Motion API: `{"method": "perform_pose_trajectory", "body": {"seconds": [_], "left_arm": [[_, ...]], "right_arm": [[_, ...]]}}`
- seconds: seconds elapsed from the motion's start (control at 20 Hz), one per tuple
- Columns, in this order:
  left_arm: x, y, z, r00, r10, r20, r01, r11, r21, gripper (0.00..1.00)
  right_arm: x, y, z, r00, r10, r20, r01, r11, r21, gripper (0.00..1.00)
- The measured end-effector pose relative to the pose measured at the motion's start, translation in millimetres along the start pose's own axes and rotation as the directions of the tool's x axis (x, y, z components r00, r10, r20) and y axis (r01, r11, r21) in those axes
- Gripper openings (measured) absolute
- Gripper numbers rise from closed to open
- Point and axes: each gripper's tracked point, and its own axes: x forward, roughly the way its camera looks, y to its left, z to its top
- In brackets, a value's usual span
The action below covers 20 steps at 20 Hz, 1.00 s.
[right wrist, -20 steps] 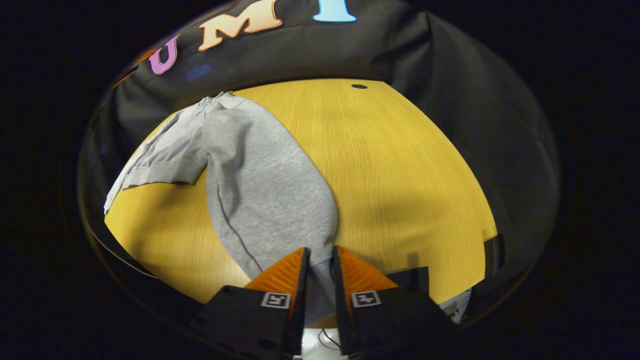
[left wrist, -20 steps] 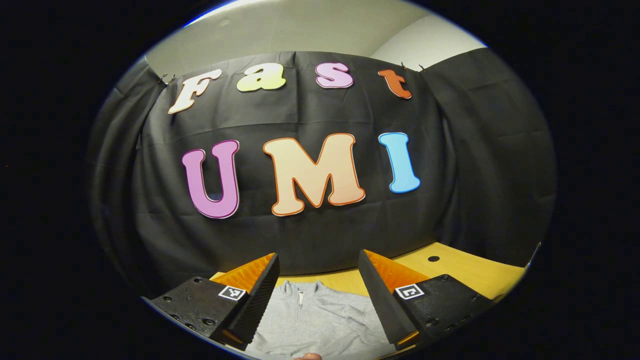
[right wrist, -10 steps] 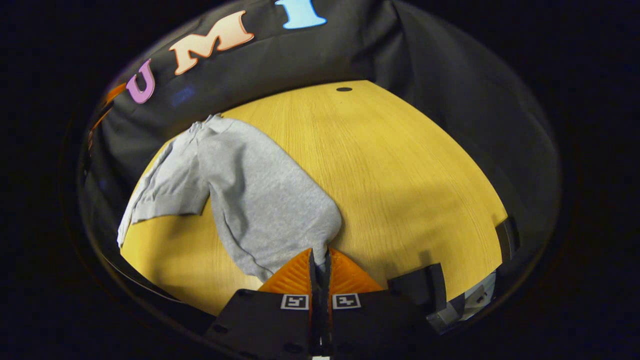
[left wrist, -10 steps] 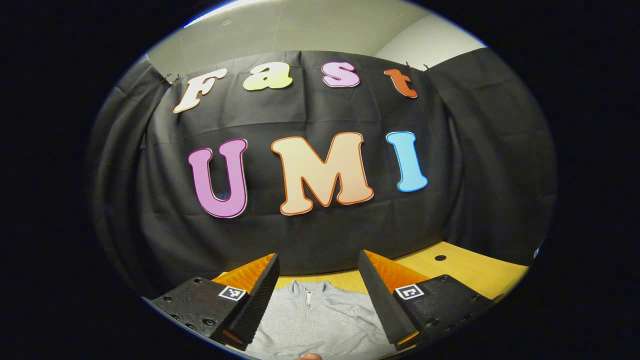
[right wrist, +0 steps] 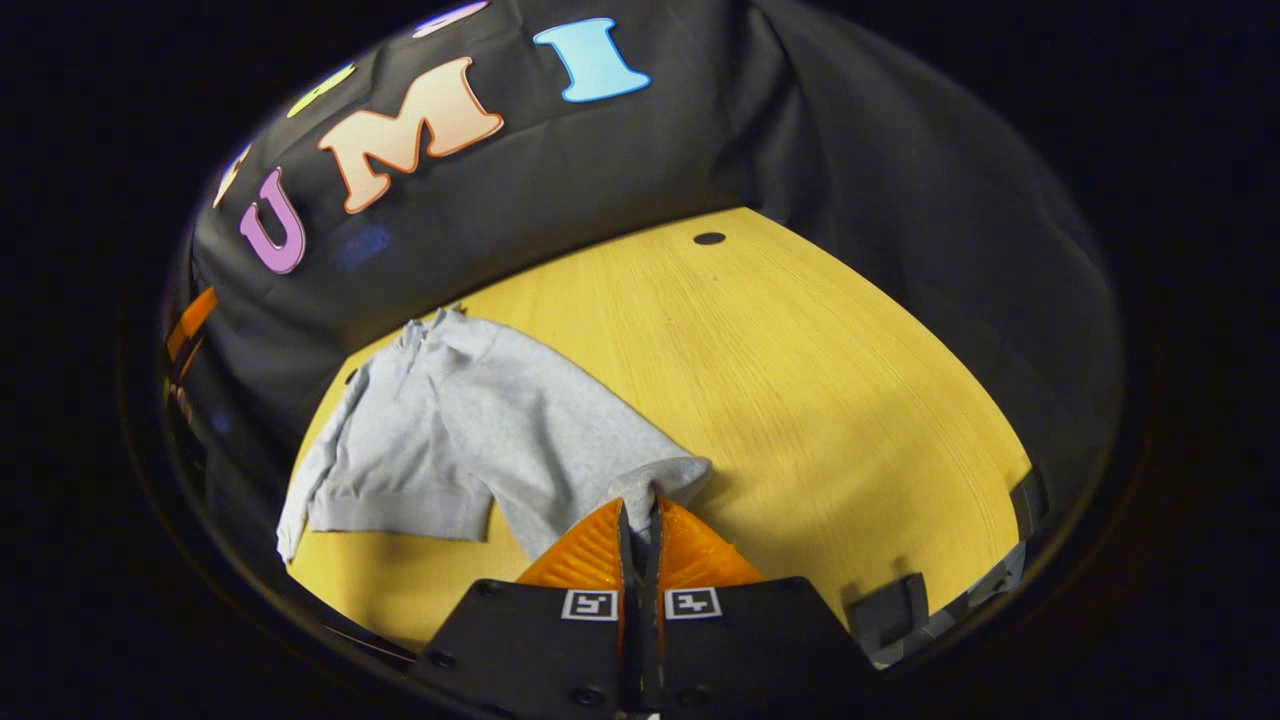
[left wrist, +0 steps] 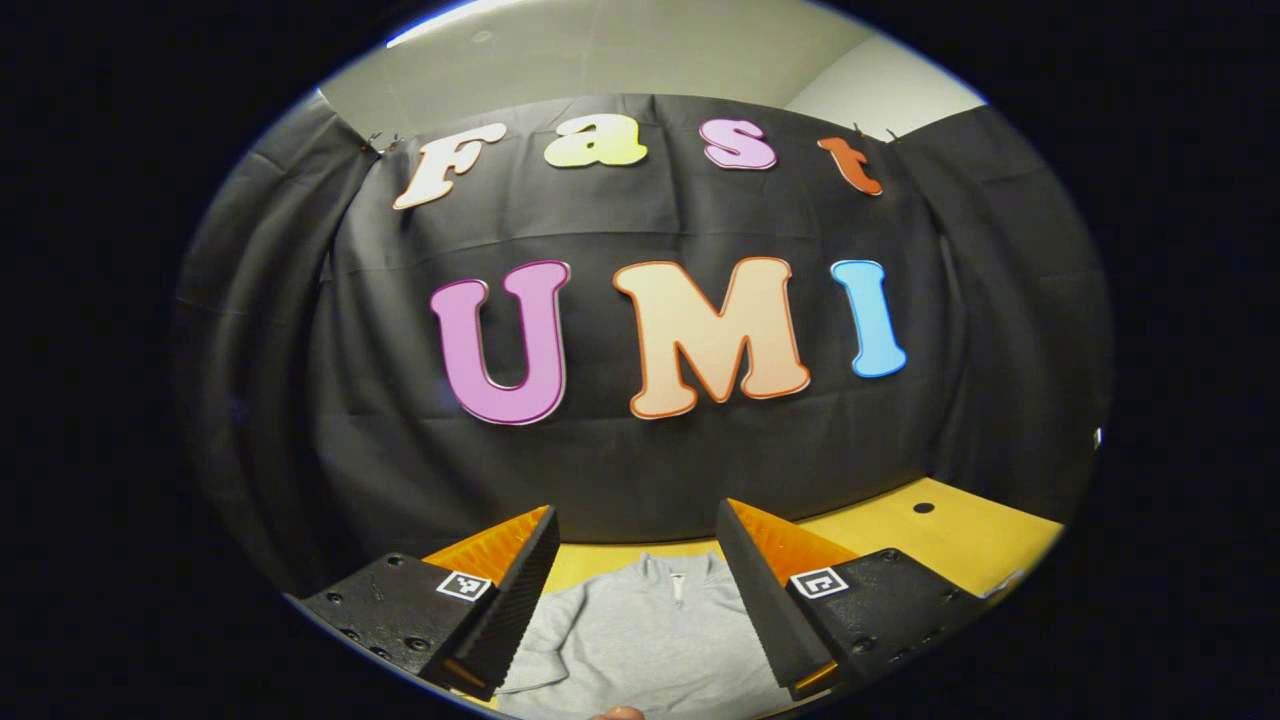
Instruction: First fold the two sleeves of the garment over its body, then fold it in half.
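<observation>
A grey zip-neck sweatshirt (right wrist: 470, 440) lies on the yellow wooden table (right wrist: 800, 400). In the right gripper view my right gripper (right wrist: 640, 512) is shut on the end of its right sleeve (right wrist: 655, 482), lifted and bunched just above the table. The body and hem band (right wrist: 400, 510) lie flat to the left. In the left gripper view my left gripper (left wrist: 633, 555) stands open above the sweatshirt (left wrist: 650, 640), with the collar and zip (left wrist: 680, 580) seen between its fingers and nothing held.
The table (left wrist: 950, 535) has a small dark hole (right wrist: 709, 238) near its far edge. Black cloth walls close in the back and sides. A bit of a hand (left wrist: 615, 713) shows at the bottom of the left gripper view.
My right gripper closed fully on the sleeve end and lifted it, drawing the sleeve in toward the body. The left gripper view has shifted a little; the left gripper stays open.
</observation>
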Motion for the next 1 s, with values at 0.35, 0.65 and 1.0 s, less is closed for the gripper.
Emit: {"method": "perform_pose_trajectory", "body": {"seconds": [0.35,0.65,1.0], "left_arm": [[-18.3,77.6,-5.7,0.991,0.13,-0.01,-0.13,0.991,0.004,0.92],[-39.9,127.3,-12.5,0.976,0.219,-0.019,-0.218,0.976,0.007,0.93],[-72.5,192.9,-20.8,0.942,0.333,-0.032,-0.333,0.943,0.012,0.92]], "right_arm": [[19.8,64.4,45.1,0.995,0.084,0.049,-0.084,0.996,0.001,0.02],[36.5,118.2,76.6,0.986,0.143,0.085,-0.143,0.99,0.0,0.03],[55.8,190.5,113.6,0.968,0.218,0.121,-0.212,0.975,-0.06,0.03]]}}
